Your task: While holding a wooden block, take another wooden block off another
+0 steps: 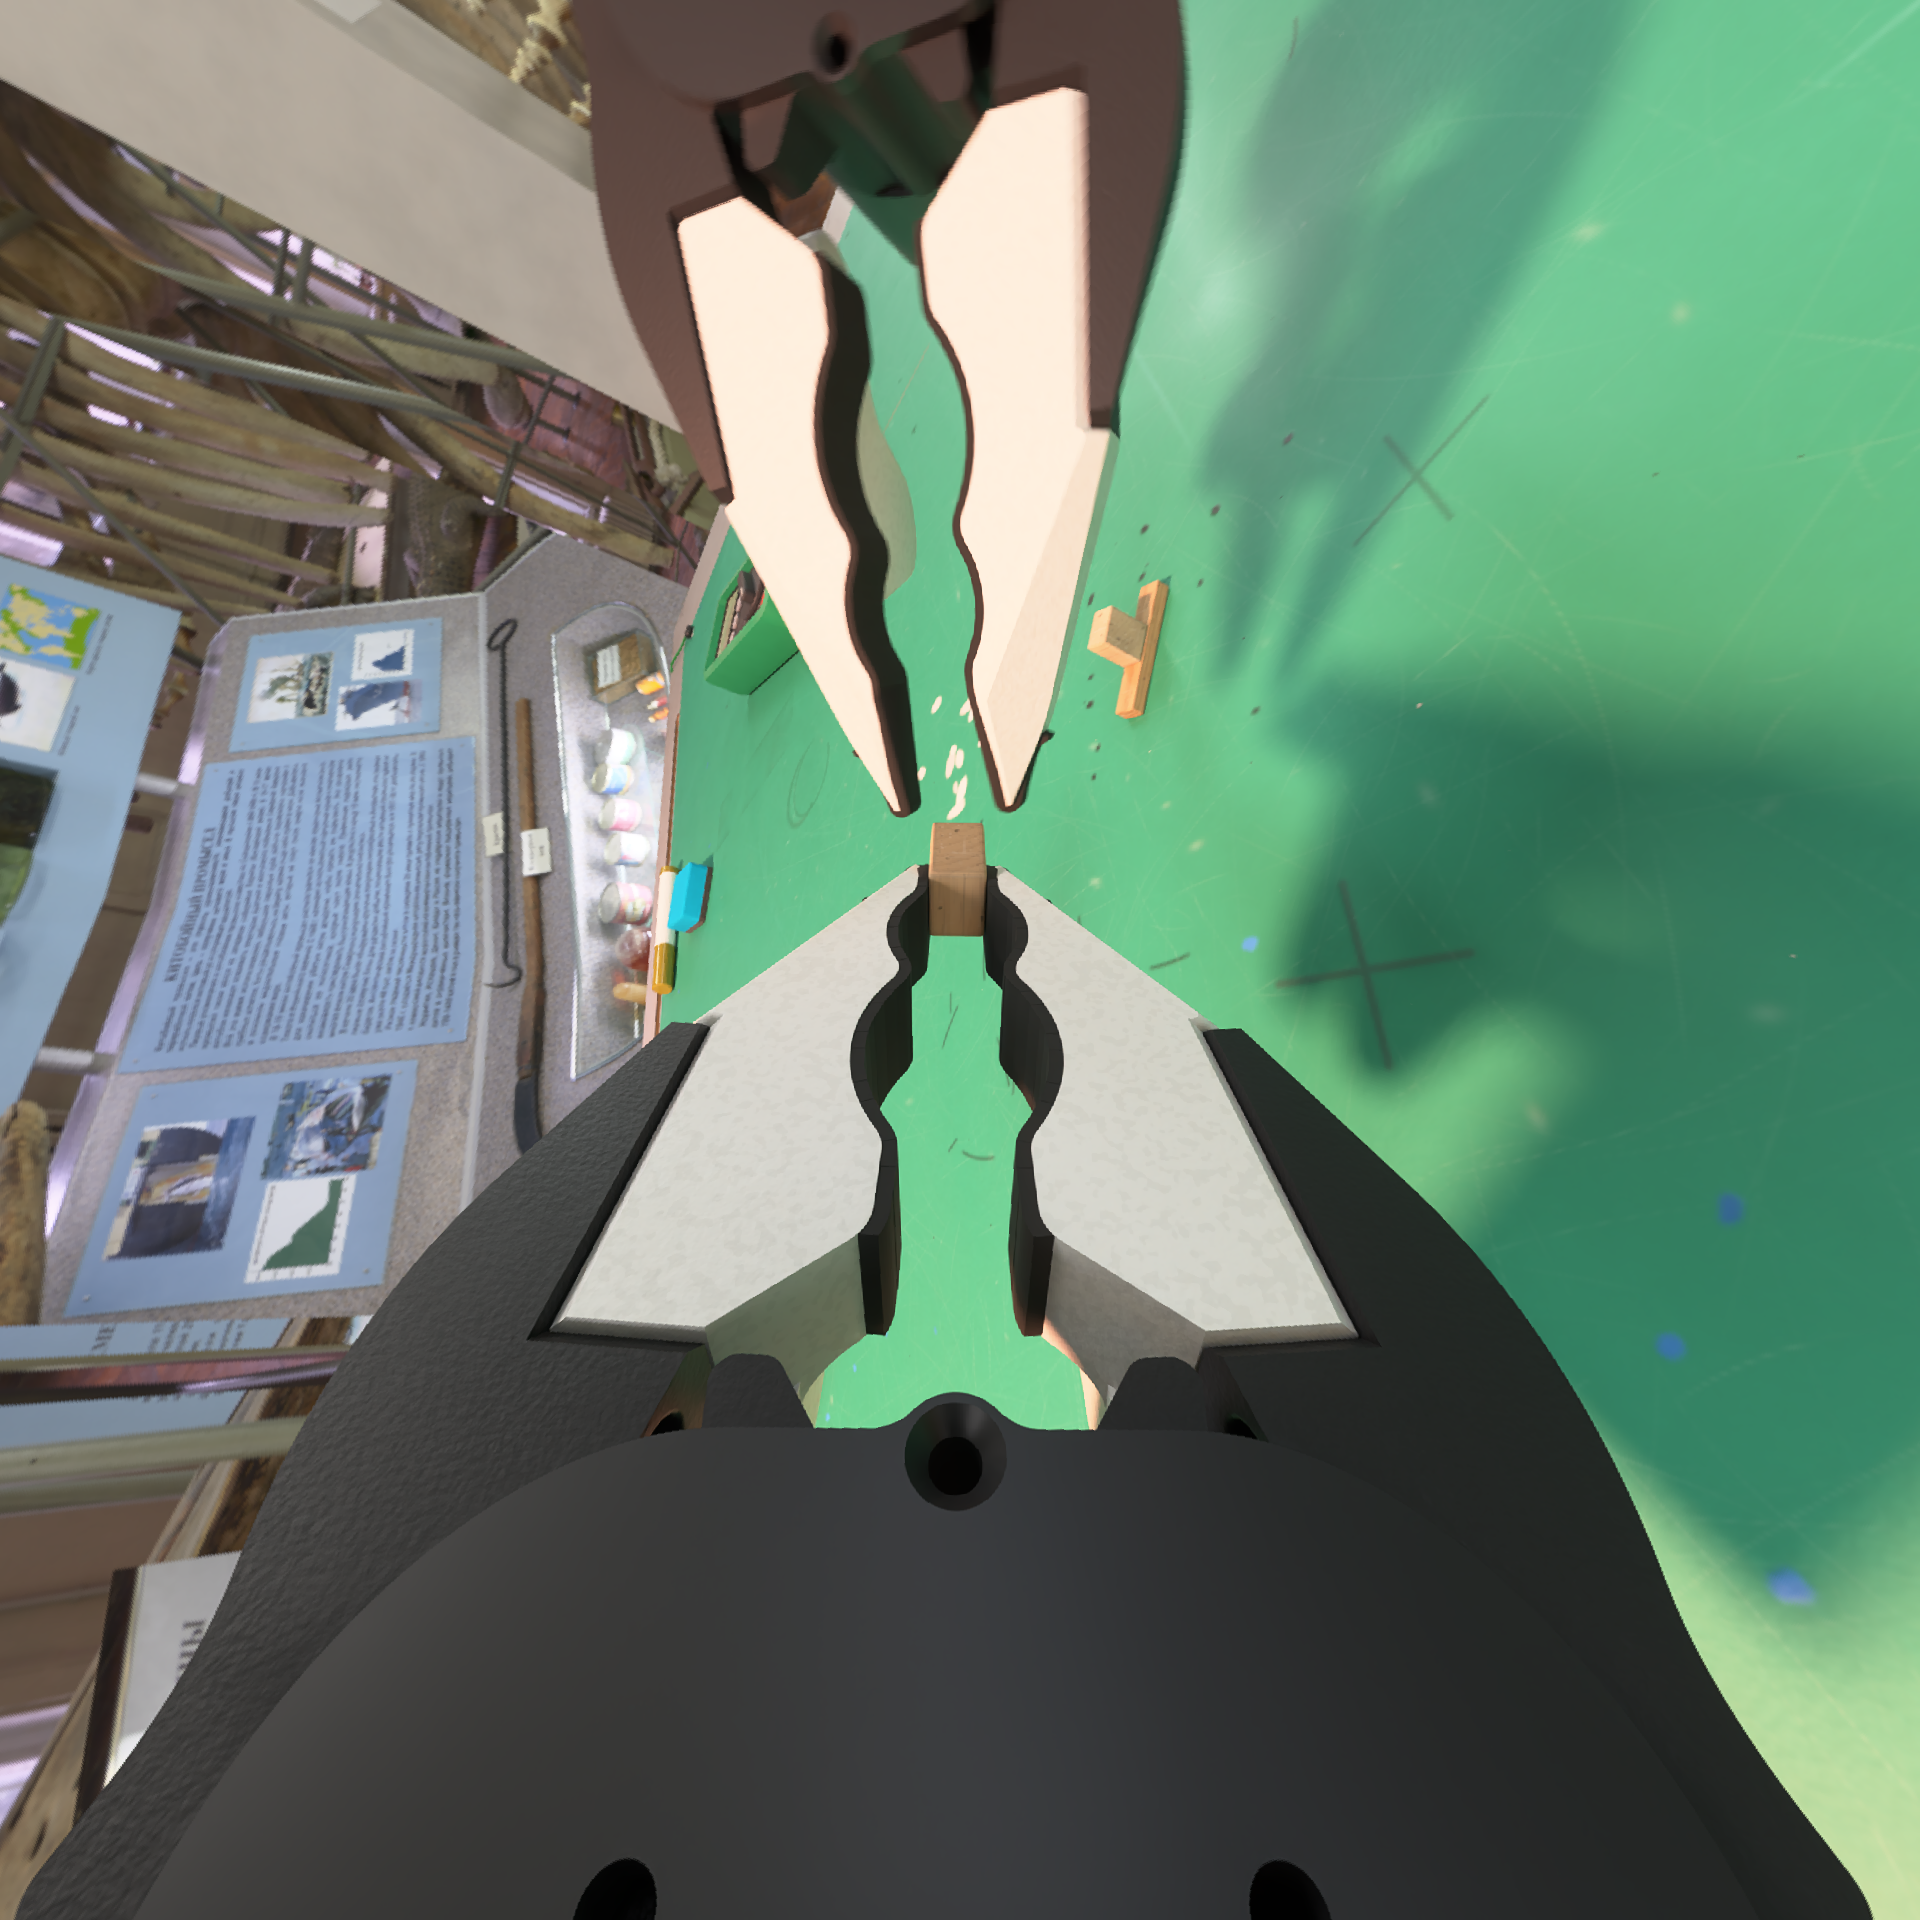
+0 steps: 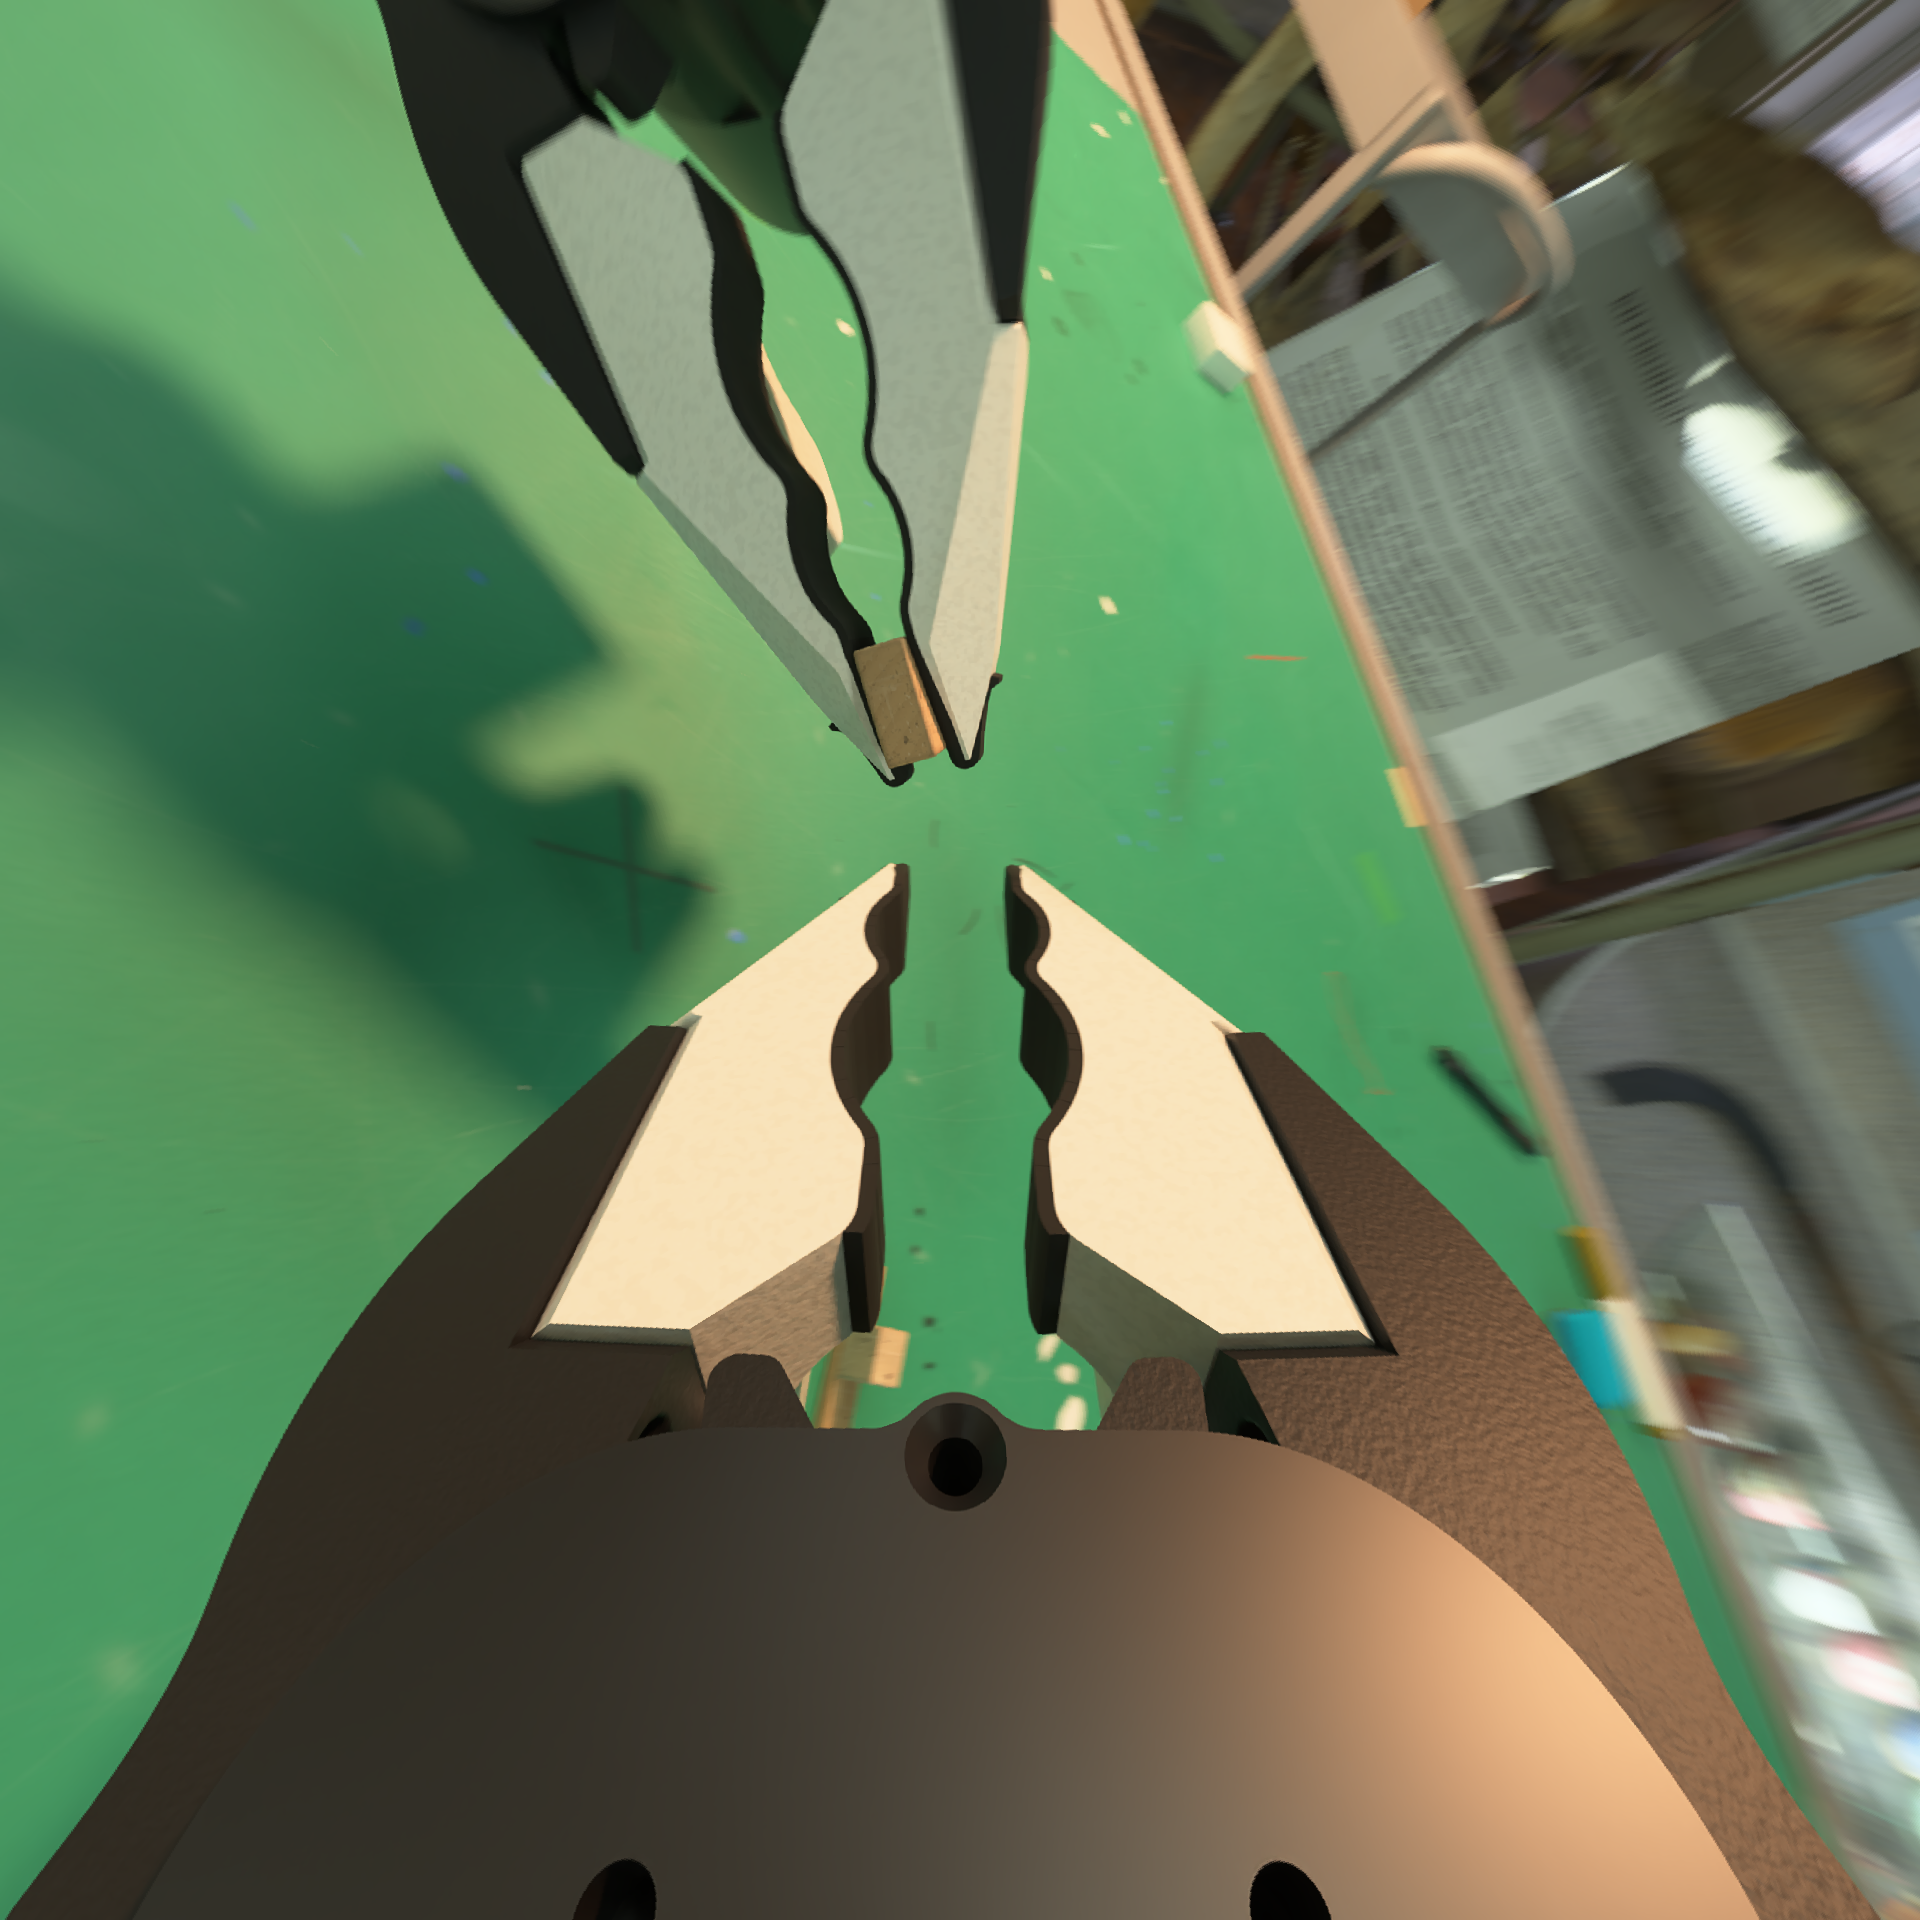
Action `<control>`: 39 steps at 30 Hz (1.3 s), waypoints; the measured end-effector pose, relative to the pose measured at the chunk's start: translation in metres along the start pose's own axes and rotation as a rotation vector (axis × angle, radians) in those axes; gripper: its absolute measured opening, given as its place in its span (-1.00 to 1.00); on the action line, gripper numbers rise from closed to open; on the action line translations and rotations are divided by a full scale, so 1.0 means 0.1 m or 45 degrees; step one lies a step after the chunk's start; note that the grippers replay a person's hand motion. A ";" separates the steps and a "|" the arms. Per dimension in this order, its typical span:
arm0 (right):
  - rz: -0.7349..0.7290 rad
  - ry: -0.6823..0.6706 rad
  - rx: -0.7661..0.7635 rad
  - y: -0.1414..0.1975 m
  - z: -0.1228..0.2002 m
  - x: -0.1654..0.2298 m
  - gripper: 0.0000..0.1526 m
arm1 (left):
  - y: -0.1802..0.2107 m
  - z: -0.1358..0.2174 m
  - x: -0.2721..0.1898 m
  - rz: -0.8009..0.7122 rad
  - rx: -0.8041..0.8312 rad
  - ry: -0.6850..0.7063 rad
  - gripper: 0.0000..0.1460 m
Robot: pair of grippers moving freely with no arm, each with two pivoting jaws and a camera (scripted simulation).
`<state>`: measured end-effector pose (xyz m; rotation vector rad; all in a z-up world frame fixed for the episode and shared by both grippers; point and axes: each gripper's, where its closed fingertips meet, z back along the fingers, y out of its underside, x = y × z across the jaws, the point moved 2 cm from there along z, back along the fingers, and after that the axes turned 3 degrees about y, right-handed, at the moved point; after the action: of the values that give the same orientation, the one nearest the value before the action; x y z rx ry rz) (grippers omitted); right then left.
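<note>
The left gripper, black-bodied with grey fingers, is clamping a small wooden block between its fingertips; the block is projecting slightly past the tips and is being held above the green tabletop. In the right wrist view the same left gripper is appearing from the top of the frame, with the small wooden block pinched at its tips. The right gripper, brown-bodied with cream fingers, is facing the left gripper tip to tip, with a narrow gap separating the two; its jaws are standing apart and nothing is lying between them. In the left wrist view the right gripper is pointing toward the held block without touching it. The two stacked wooden blocks are resting on the tabletop beside the right gripper, away from the table edge, with a cube-shaped block sitting on a longer flat block. A cyan block and a green box are lying near the tabletop edge that borders the display boards. Dark shadows of both grippers are falling across the green surface.
</note>
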<state>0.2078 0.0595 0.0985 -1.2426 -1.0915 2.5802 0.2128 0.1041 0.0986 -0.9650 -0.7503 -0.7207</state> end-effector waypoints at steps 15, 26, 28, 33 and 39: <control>-0.169 0.072 -0.254 -0.05 -0.03 -0.09 -0.84 | -0.02 0.07 0.10 0.118 -0.110 -0.025 -0.88; -0.850 -0.346 0.124 0.80 0.44 -0.10 -0.69 | 0.26 0.45 0.60 -0.253 0.092 -0.415 -0.89; -0.890 -0.375 0.135 0.90 0.43 -0.02 -0.68 | 0.35 0.51 0.69 -0.165 0.088 -0.428 -0.88; -0.930 -0.366 0.197 1.04 0.32 0.09 -0.69 | 0.45 0.57 0.75 -0.079 0.059 -0.470 -0.88; -0.854 -0.294 0.191 1.10 0.29 0.11 -0.82 | 0.48 0.53 0.68 -0.049 0.054 -0.438 -0.88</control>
<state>0.2045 -0.0350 0.0338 -0.4352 -1.0834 2.2435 0.2762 0.1567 0.1521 -1.0514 -1.0828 -0.5749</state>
